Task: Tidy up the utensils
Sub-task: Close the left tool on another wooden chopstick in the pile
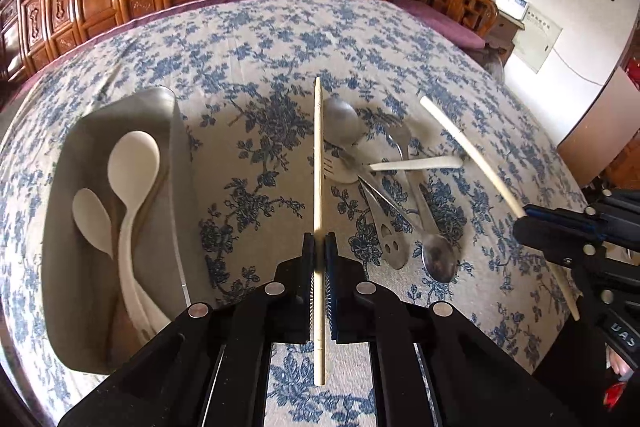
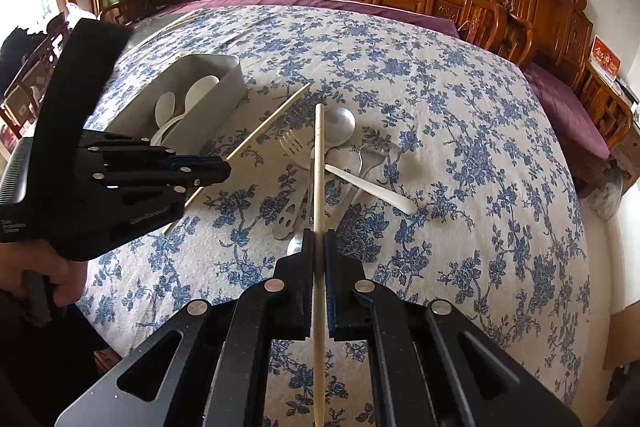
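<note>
Both jaws pinching one chopstick each, clear of the pile

I am holding left chopstick (image 1: 319,163) and right chopstick (image 2: 318,163); next, I judge, carrying both to the grey bin (image 1: 182,163)

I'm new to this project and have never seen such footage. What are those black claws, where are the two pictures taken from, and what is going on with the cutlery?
Each picture comes from a wide-angle camera on a hand-held two-finger gripper, looking along its fingers; a person holds both. The left gripper is shut on one chopstick, the right gripper on another chopstick. On the floral tablecloth lies a pile of metal spoons, a white fork and other cutlery. The grey tray holds two white spoons.
</note>
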The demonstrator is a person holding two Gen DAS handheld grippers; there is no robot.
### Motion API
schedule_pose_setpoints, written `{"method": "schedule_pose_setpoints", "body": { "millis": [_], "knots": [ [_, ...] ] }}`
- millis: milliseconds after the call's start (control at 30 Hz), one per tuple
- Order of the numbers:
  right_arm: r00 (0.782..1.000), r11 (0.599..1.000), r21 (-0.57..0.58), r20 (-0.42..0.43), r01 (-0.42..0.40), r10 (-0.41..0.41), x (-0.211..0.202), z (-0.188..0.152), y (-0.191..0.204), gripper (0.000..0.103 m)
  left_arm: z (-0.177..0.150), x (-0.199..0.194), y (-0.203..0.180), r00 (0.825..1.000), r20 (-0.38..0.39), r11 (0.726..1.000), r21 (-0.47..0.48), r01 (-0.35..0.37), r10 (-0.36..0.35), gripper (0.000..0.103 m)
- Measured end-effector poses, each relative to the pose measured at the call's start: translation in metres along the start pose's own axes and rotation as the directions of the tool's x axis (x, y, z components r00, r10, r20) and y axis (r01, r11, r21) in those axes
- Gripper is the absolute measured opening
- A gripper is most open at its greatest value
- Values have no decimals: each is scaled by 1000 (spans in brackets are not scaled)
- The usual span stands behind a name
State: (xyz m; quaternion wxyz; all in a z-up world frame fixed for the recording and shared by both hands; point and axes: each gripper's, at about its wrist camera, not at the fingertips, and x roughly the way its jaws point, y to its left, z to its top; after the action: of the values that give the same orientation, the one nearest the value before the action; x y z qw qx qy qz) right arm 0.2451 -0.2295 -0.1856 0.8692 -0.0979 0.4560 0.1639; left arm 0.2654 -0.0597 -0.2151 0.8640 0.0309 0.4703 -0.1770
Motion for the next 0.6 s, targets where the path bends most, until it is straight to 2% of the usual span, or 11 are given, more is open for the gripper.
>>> {"method": "schedule_pose_setpoints", "body": {
  "millis": [600],
  "knots": [
    [999,999,-13,27,-31,31,0,16,16,6,13,-61,36,993,112,998,-46,52,-47,4]
  ]
}}
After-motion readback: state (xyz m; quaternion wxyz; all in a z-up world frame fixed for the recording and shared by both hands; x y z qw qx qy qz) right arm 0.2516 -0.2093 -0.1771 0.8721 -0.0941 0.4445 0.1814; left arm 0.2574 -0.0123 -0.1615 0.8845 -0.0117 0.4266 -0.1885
